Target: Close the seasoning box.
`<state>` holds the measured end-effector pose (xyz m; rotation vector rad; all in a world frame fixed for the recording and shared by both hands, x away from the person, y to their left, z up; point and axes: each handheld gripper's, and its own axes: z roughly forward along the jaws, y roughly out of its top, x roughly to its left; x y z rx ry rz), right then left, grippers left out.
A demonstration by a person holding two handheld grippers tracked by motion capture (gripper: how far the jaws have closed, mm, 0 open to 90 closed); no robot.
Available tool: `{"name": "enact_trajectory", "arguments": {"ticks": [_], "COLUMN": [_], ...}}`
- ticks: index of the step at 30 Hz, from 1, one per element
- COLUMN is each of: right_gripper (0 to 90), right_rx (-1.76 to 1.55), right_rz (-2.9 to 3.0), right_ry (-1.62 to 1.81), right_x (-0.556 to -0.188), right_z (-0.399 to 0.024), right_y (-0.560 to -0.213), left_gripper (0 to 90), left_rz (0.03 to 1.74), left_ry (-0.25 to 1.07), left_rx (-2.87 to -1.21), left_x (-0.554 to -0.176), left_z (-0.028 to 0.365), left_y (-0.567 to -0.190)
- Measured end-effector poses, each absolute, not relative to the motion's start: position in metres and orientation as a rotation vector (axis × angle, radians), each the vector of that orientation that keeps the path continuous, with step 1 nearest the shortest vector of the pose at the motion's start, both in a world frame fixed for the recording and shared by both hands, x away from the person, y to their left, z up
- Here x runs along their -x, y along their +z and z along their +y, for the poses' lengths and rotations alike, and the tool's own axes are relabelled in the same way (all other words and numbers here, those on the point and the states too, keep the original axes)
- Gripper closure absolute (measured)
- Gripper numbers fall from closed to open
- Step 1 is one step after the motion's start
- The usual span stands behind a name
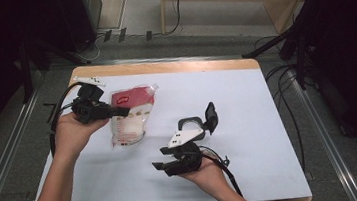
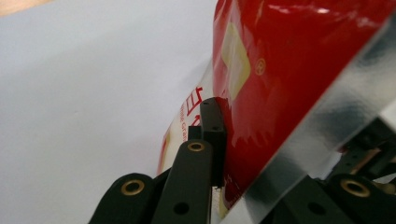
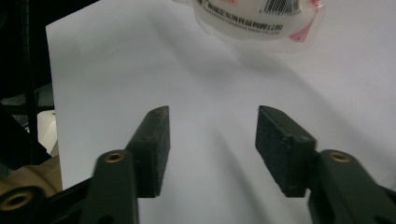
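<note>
The left gripper [image 1: 117,112] clamps the red-and-white pouch [image 1: 130,116] near the table's [image 1: 243,64] far left corner; the right gripper [image 3: 212,140] (near the front edge) gapes empty.

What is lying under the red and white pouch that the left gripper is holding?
Under the pouch lies the white sheet that covers the table; the pouch's shadow falls on it in the right gripper view. The left gripper is shut on the pouch. The sheet directly beneath it is covered.

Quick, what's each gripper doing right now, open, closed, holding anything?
Left gripper: closed on the red and white pouch.
Right gripper: open, nothing between its fingers, above the white sheet.
</note>
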<state>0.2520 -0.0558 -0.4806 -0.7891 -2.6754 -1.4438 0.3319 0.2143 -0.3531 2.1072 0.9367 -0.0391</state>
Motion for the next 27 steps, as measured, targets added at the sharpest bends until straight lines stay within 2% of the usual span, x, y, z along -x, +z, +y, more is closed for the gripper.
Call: {"name": "enact_trajectory", "arguments": {"ticks": [8, 16, 23, 27], "right_gripper": [51.7, 47.3, 53.4, 53.8], "right_rx": [0.821, 0.851, 0.861, 0.878], "right_rz": [-2.670, -2.672, -2.720, -2.730], "right_ry": [-1.462, -1.494, -1.490, -1.512], "right_x": [-0.253, -0.256, -0.257, -0.256], "right_z": [-0.051, -0.045, -0.043, -0.042], "right_y": [-0.482, -0.488, -0.491, -0.493], "left_gripper": [90.0, 90.0, 90.0, 90.0], "left_rz": [0.883, 0.845, 0.854, 0.850], "left_ry": [-0.065, -0.091, -0.146, -0.163], "left_rx": [-2.130, -2.140, -2.139, -2.133], "left_x": [-0.316, -0.303, -0.298, -0.295], "left_z": [0.198, 0.183, 0.177, 0.174], "left_y": [-0.336, -0.324, -0.324, -0.320]}}
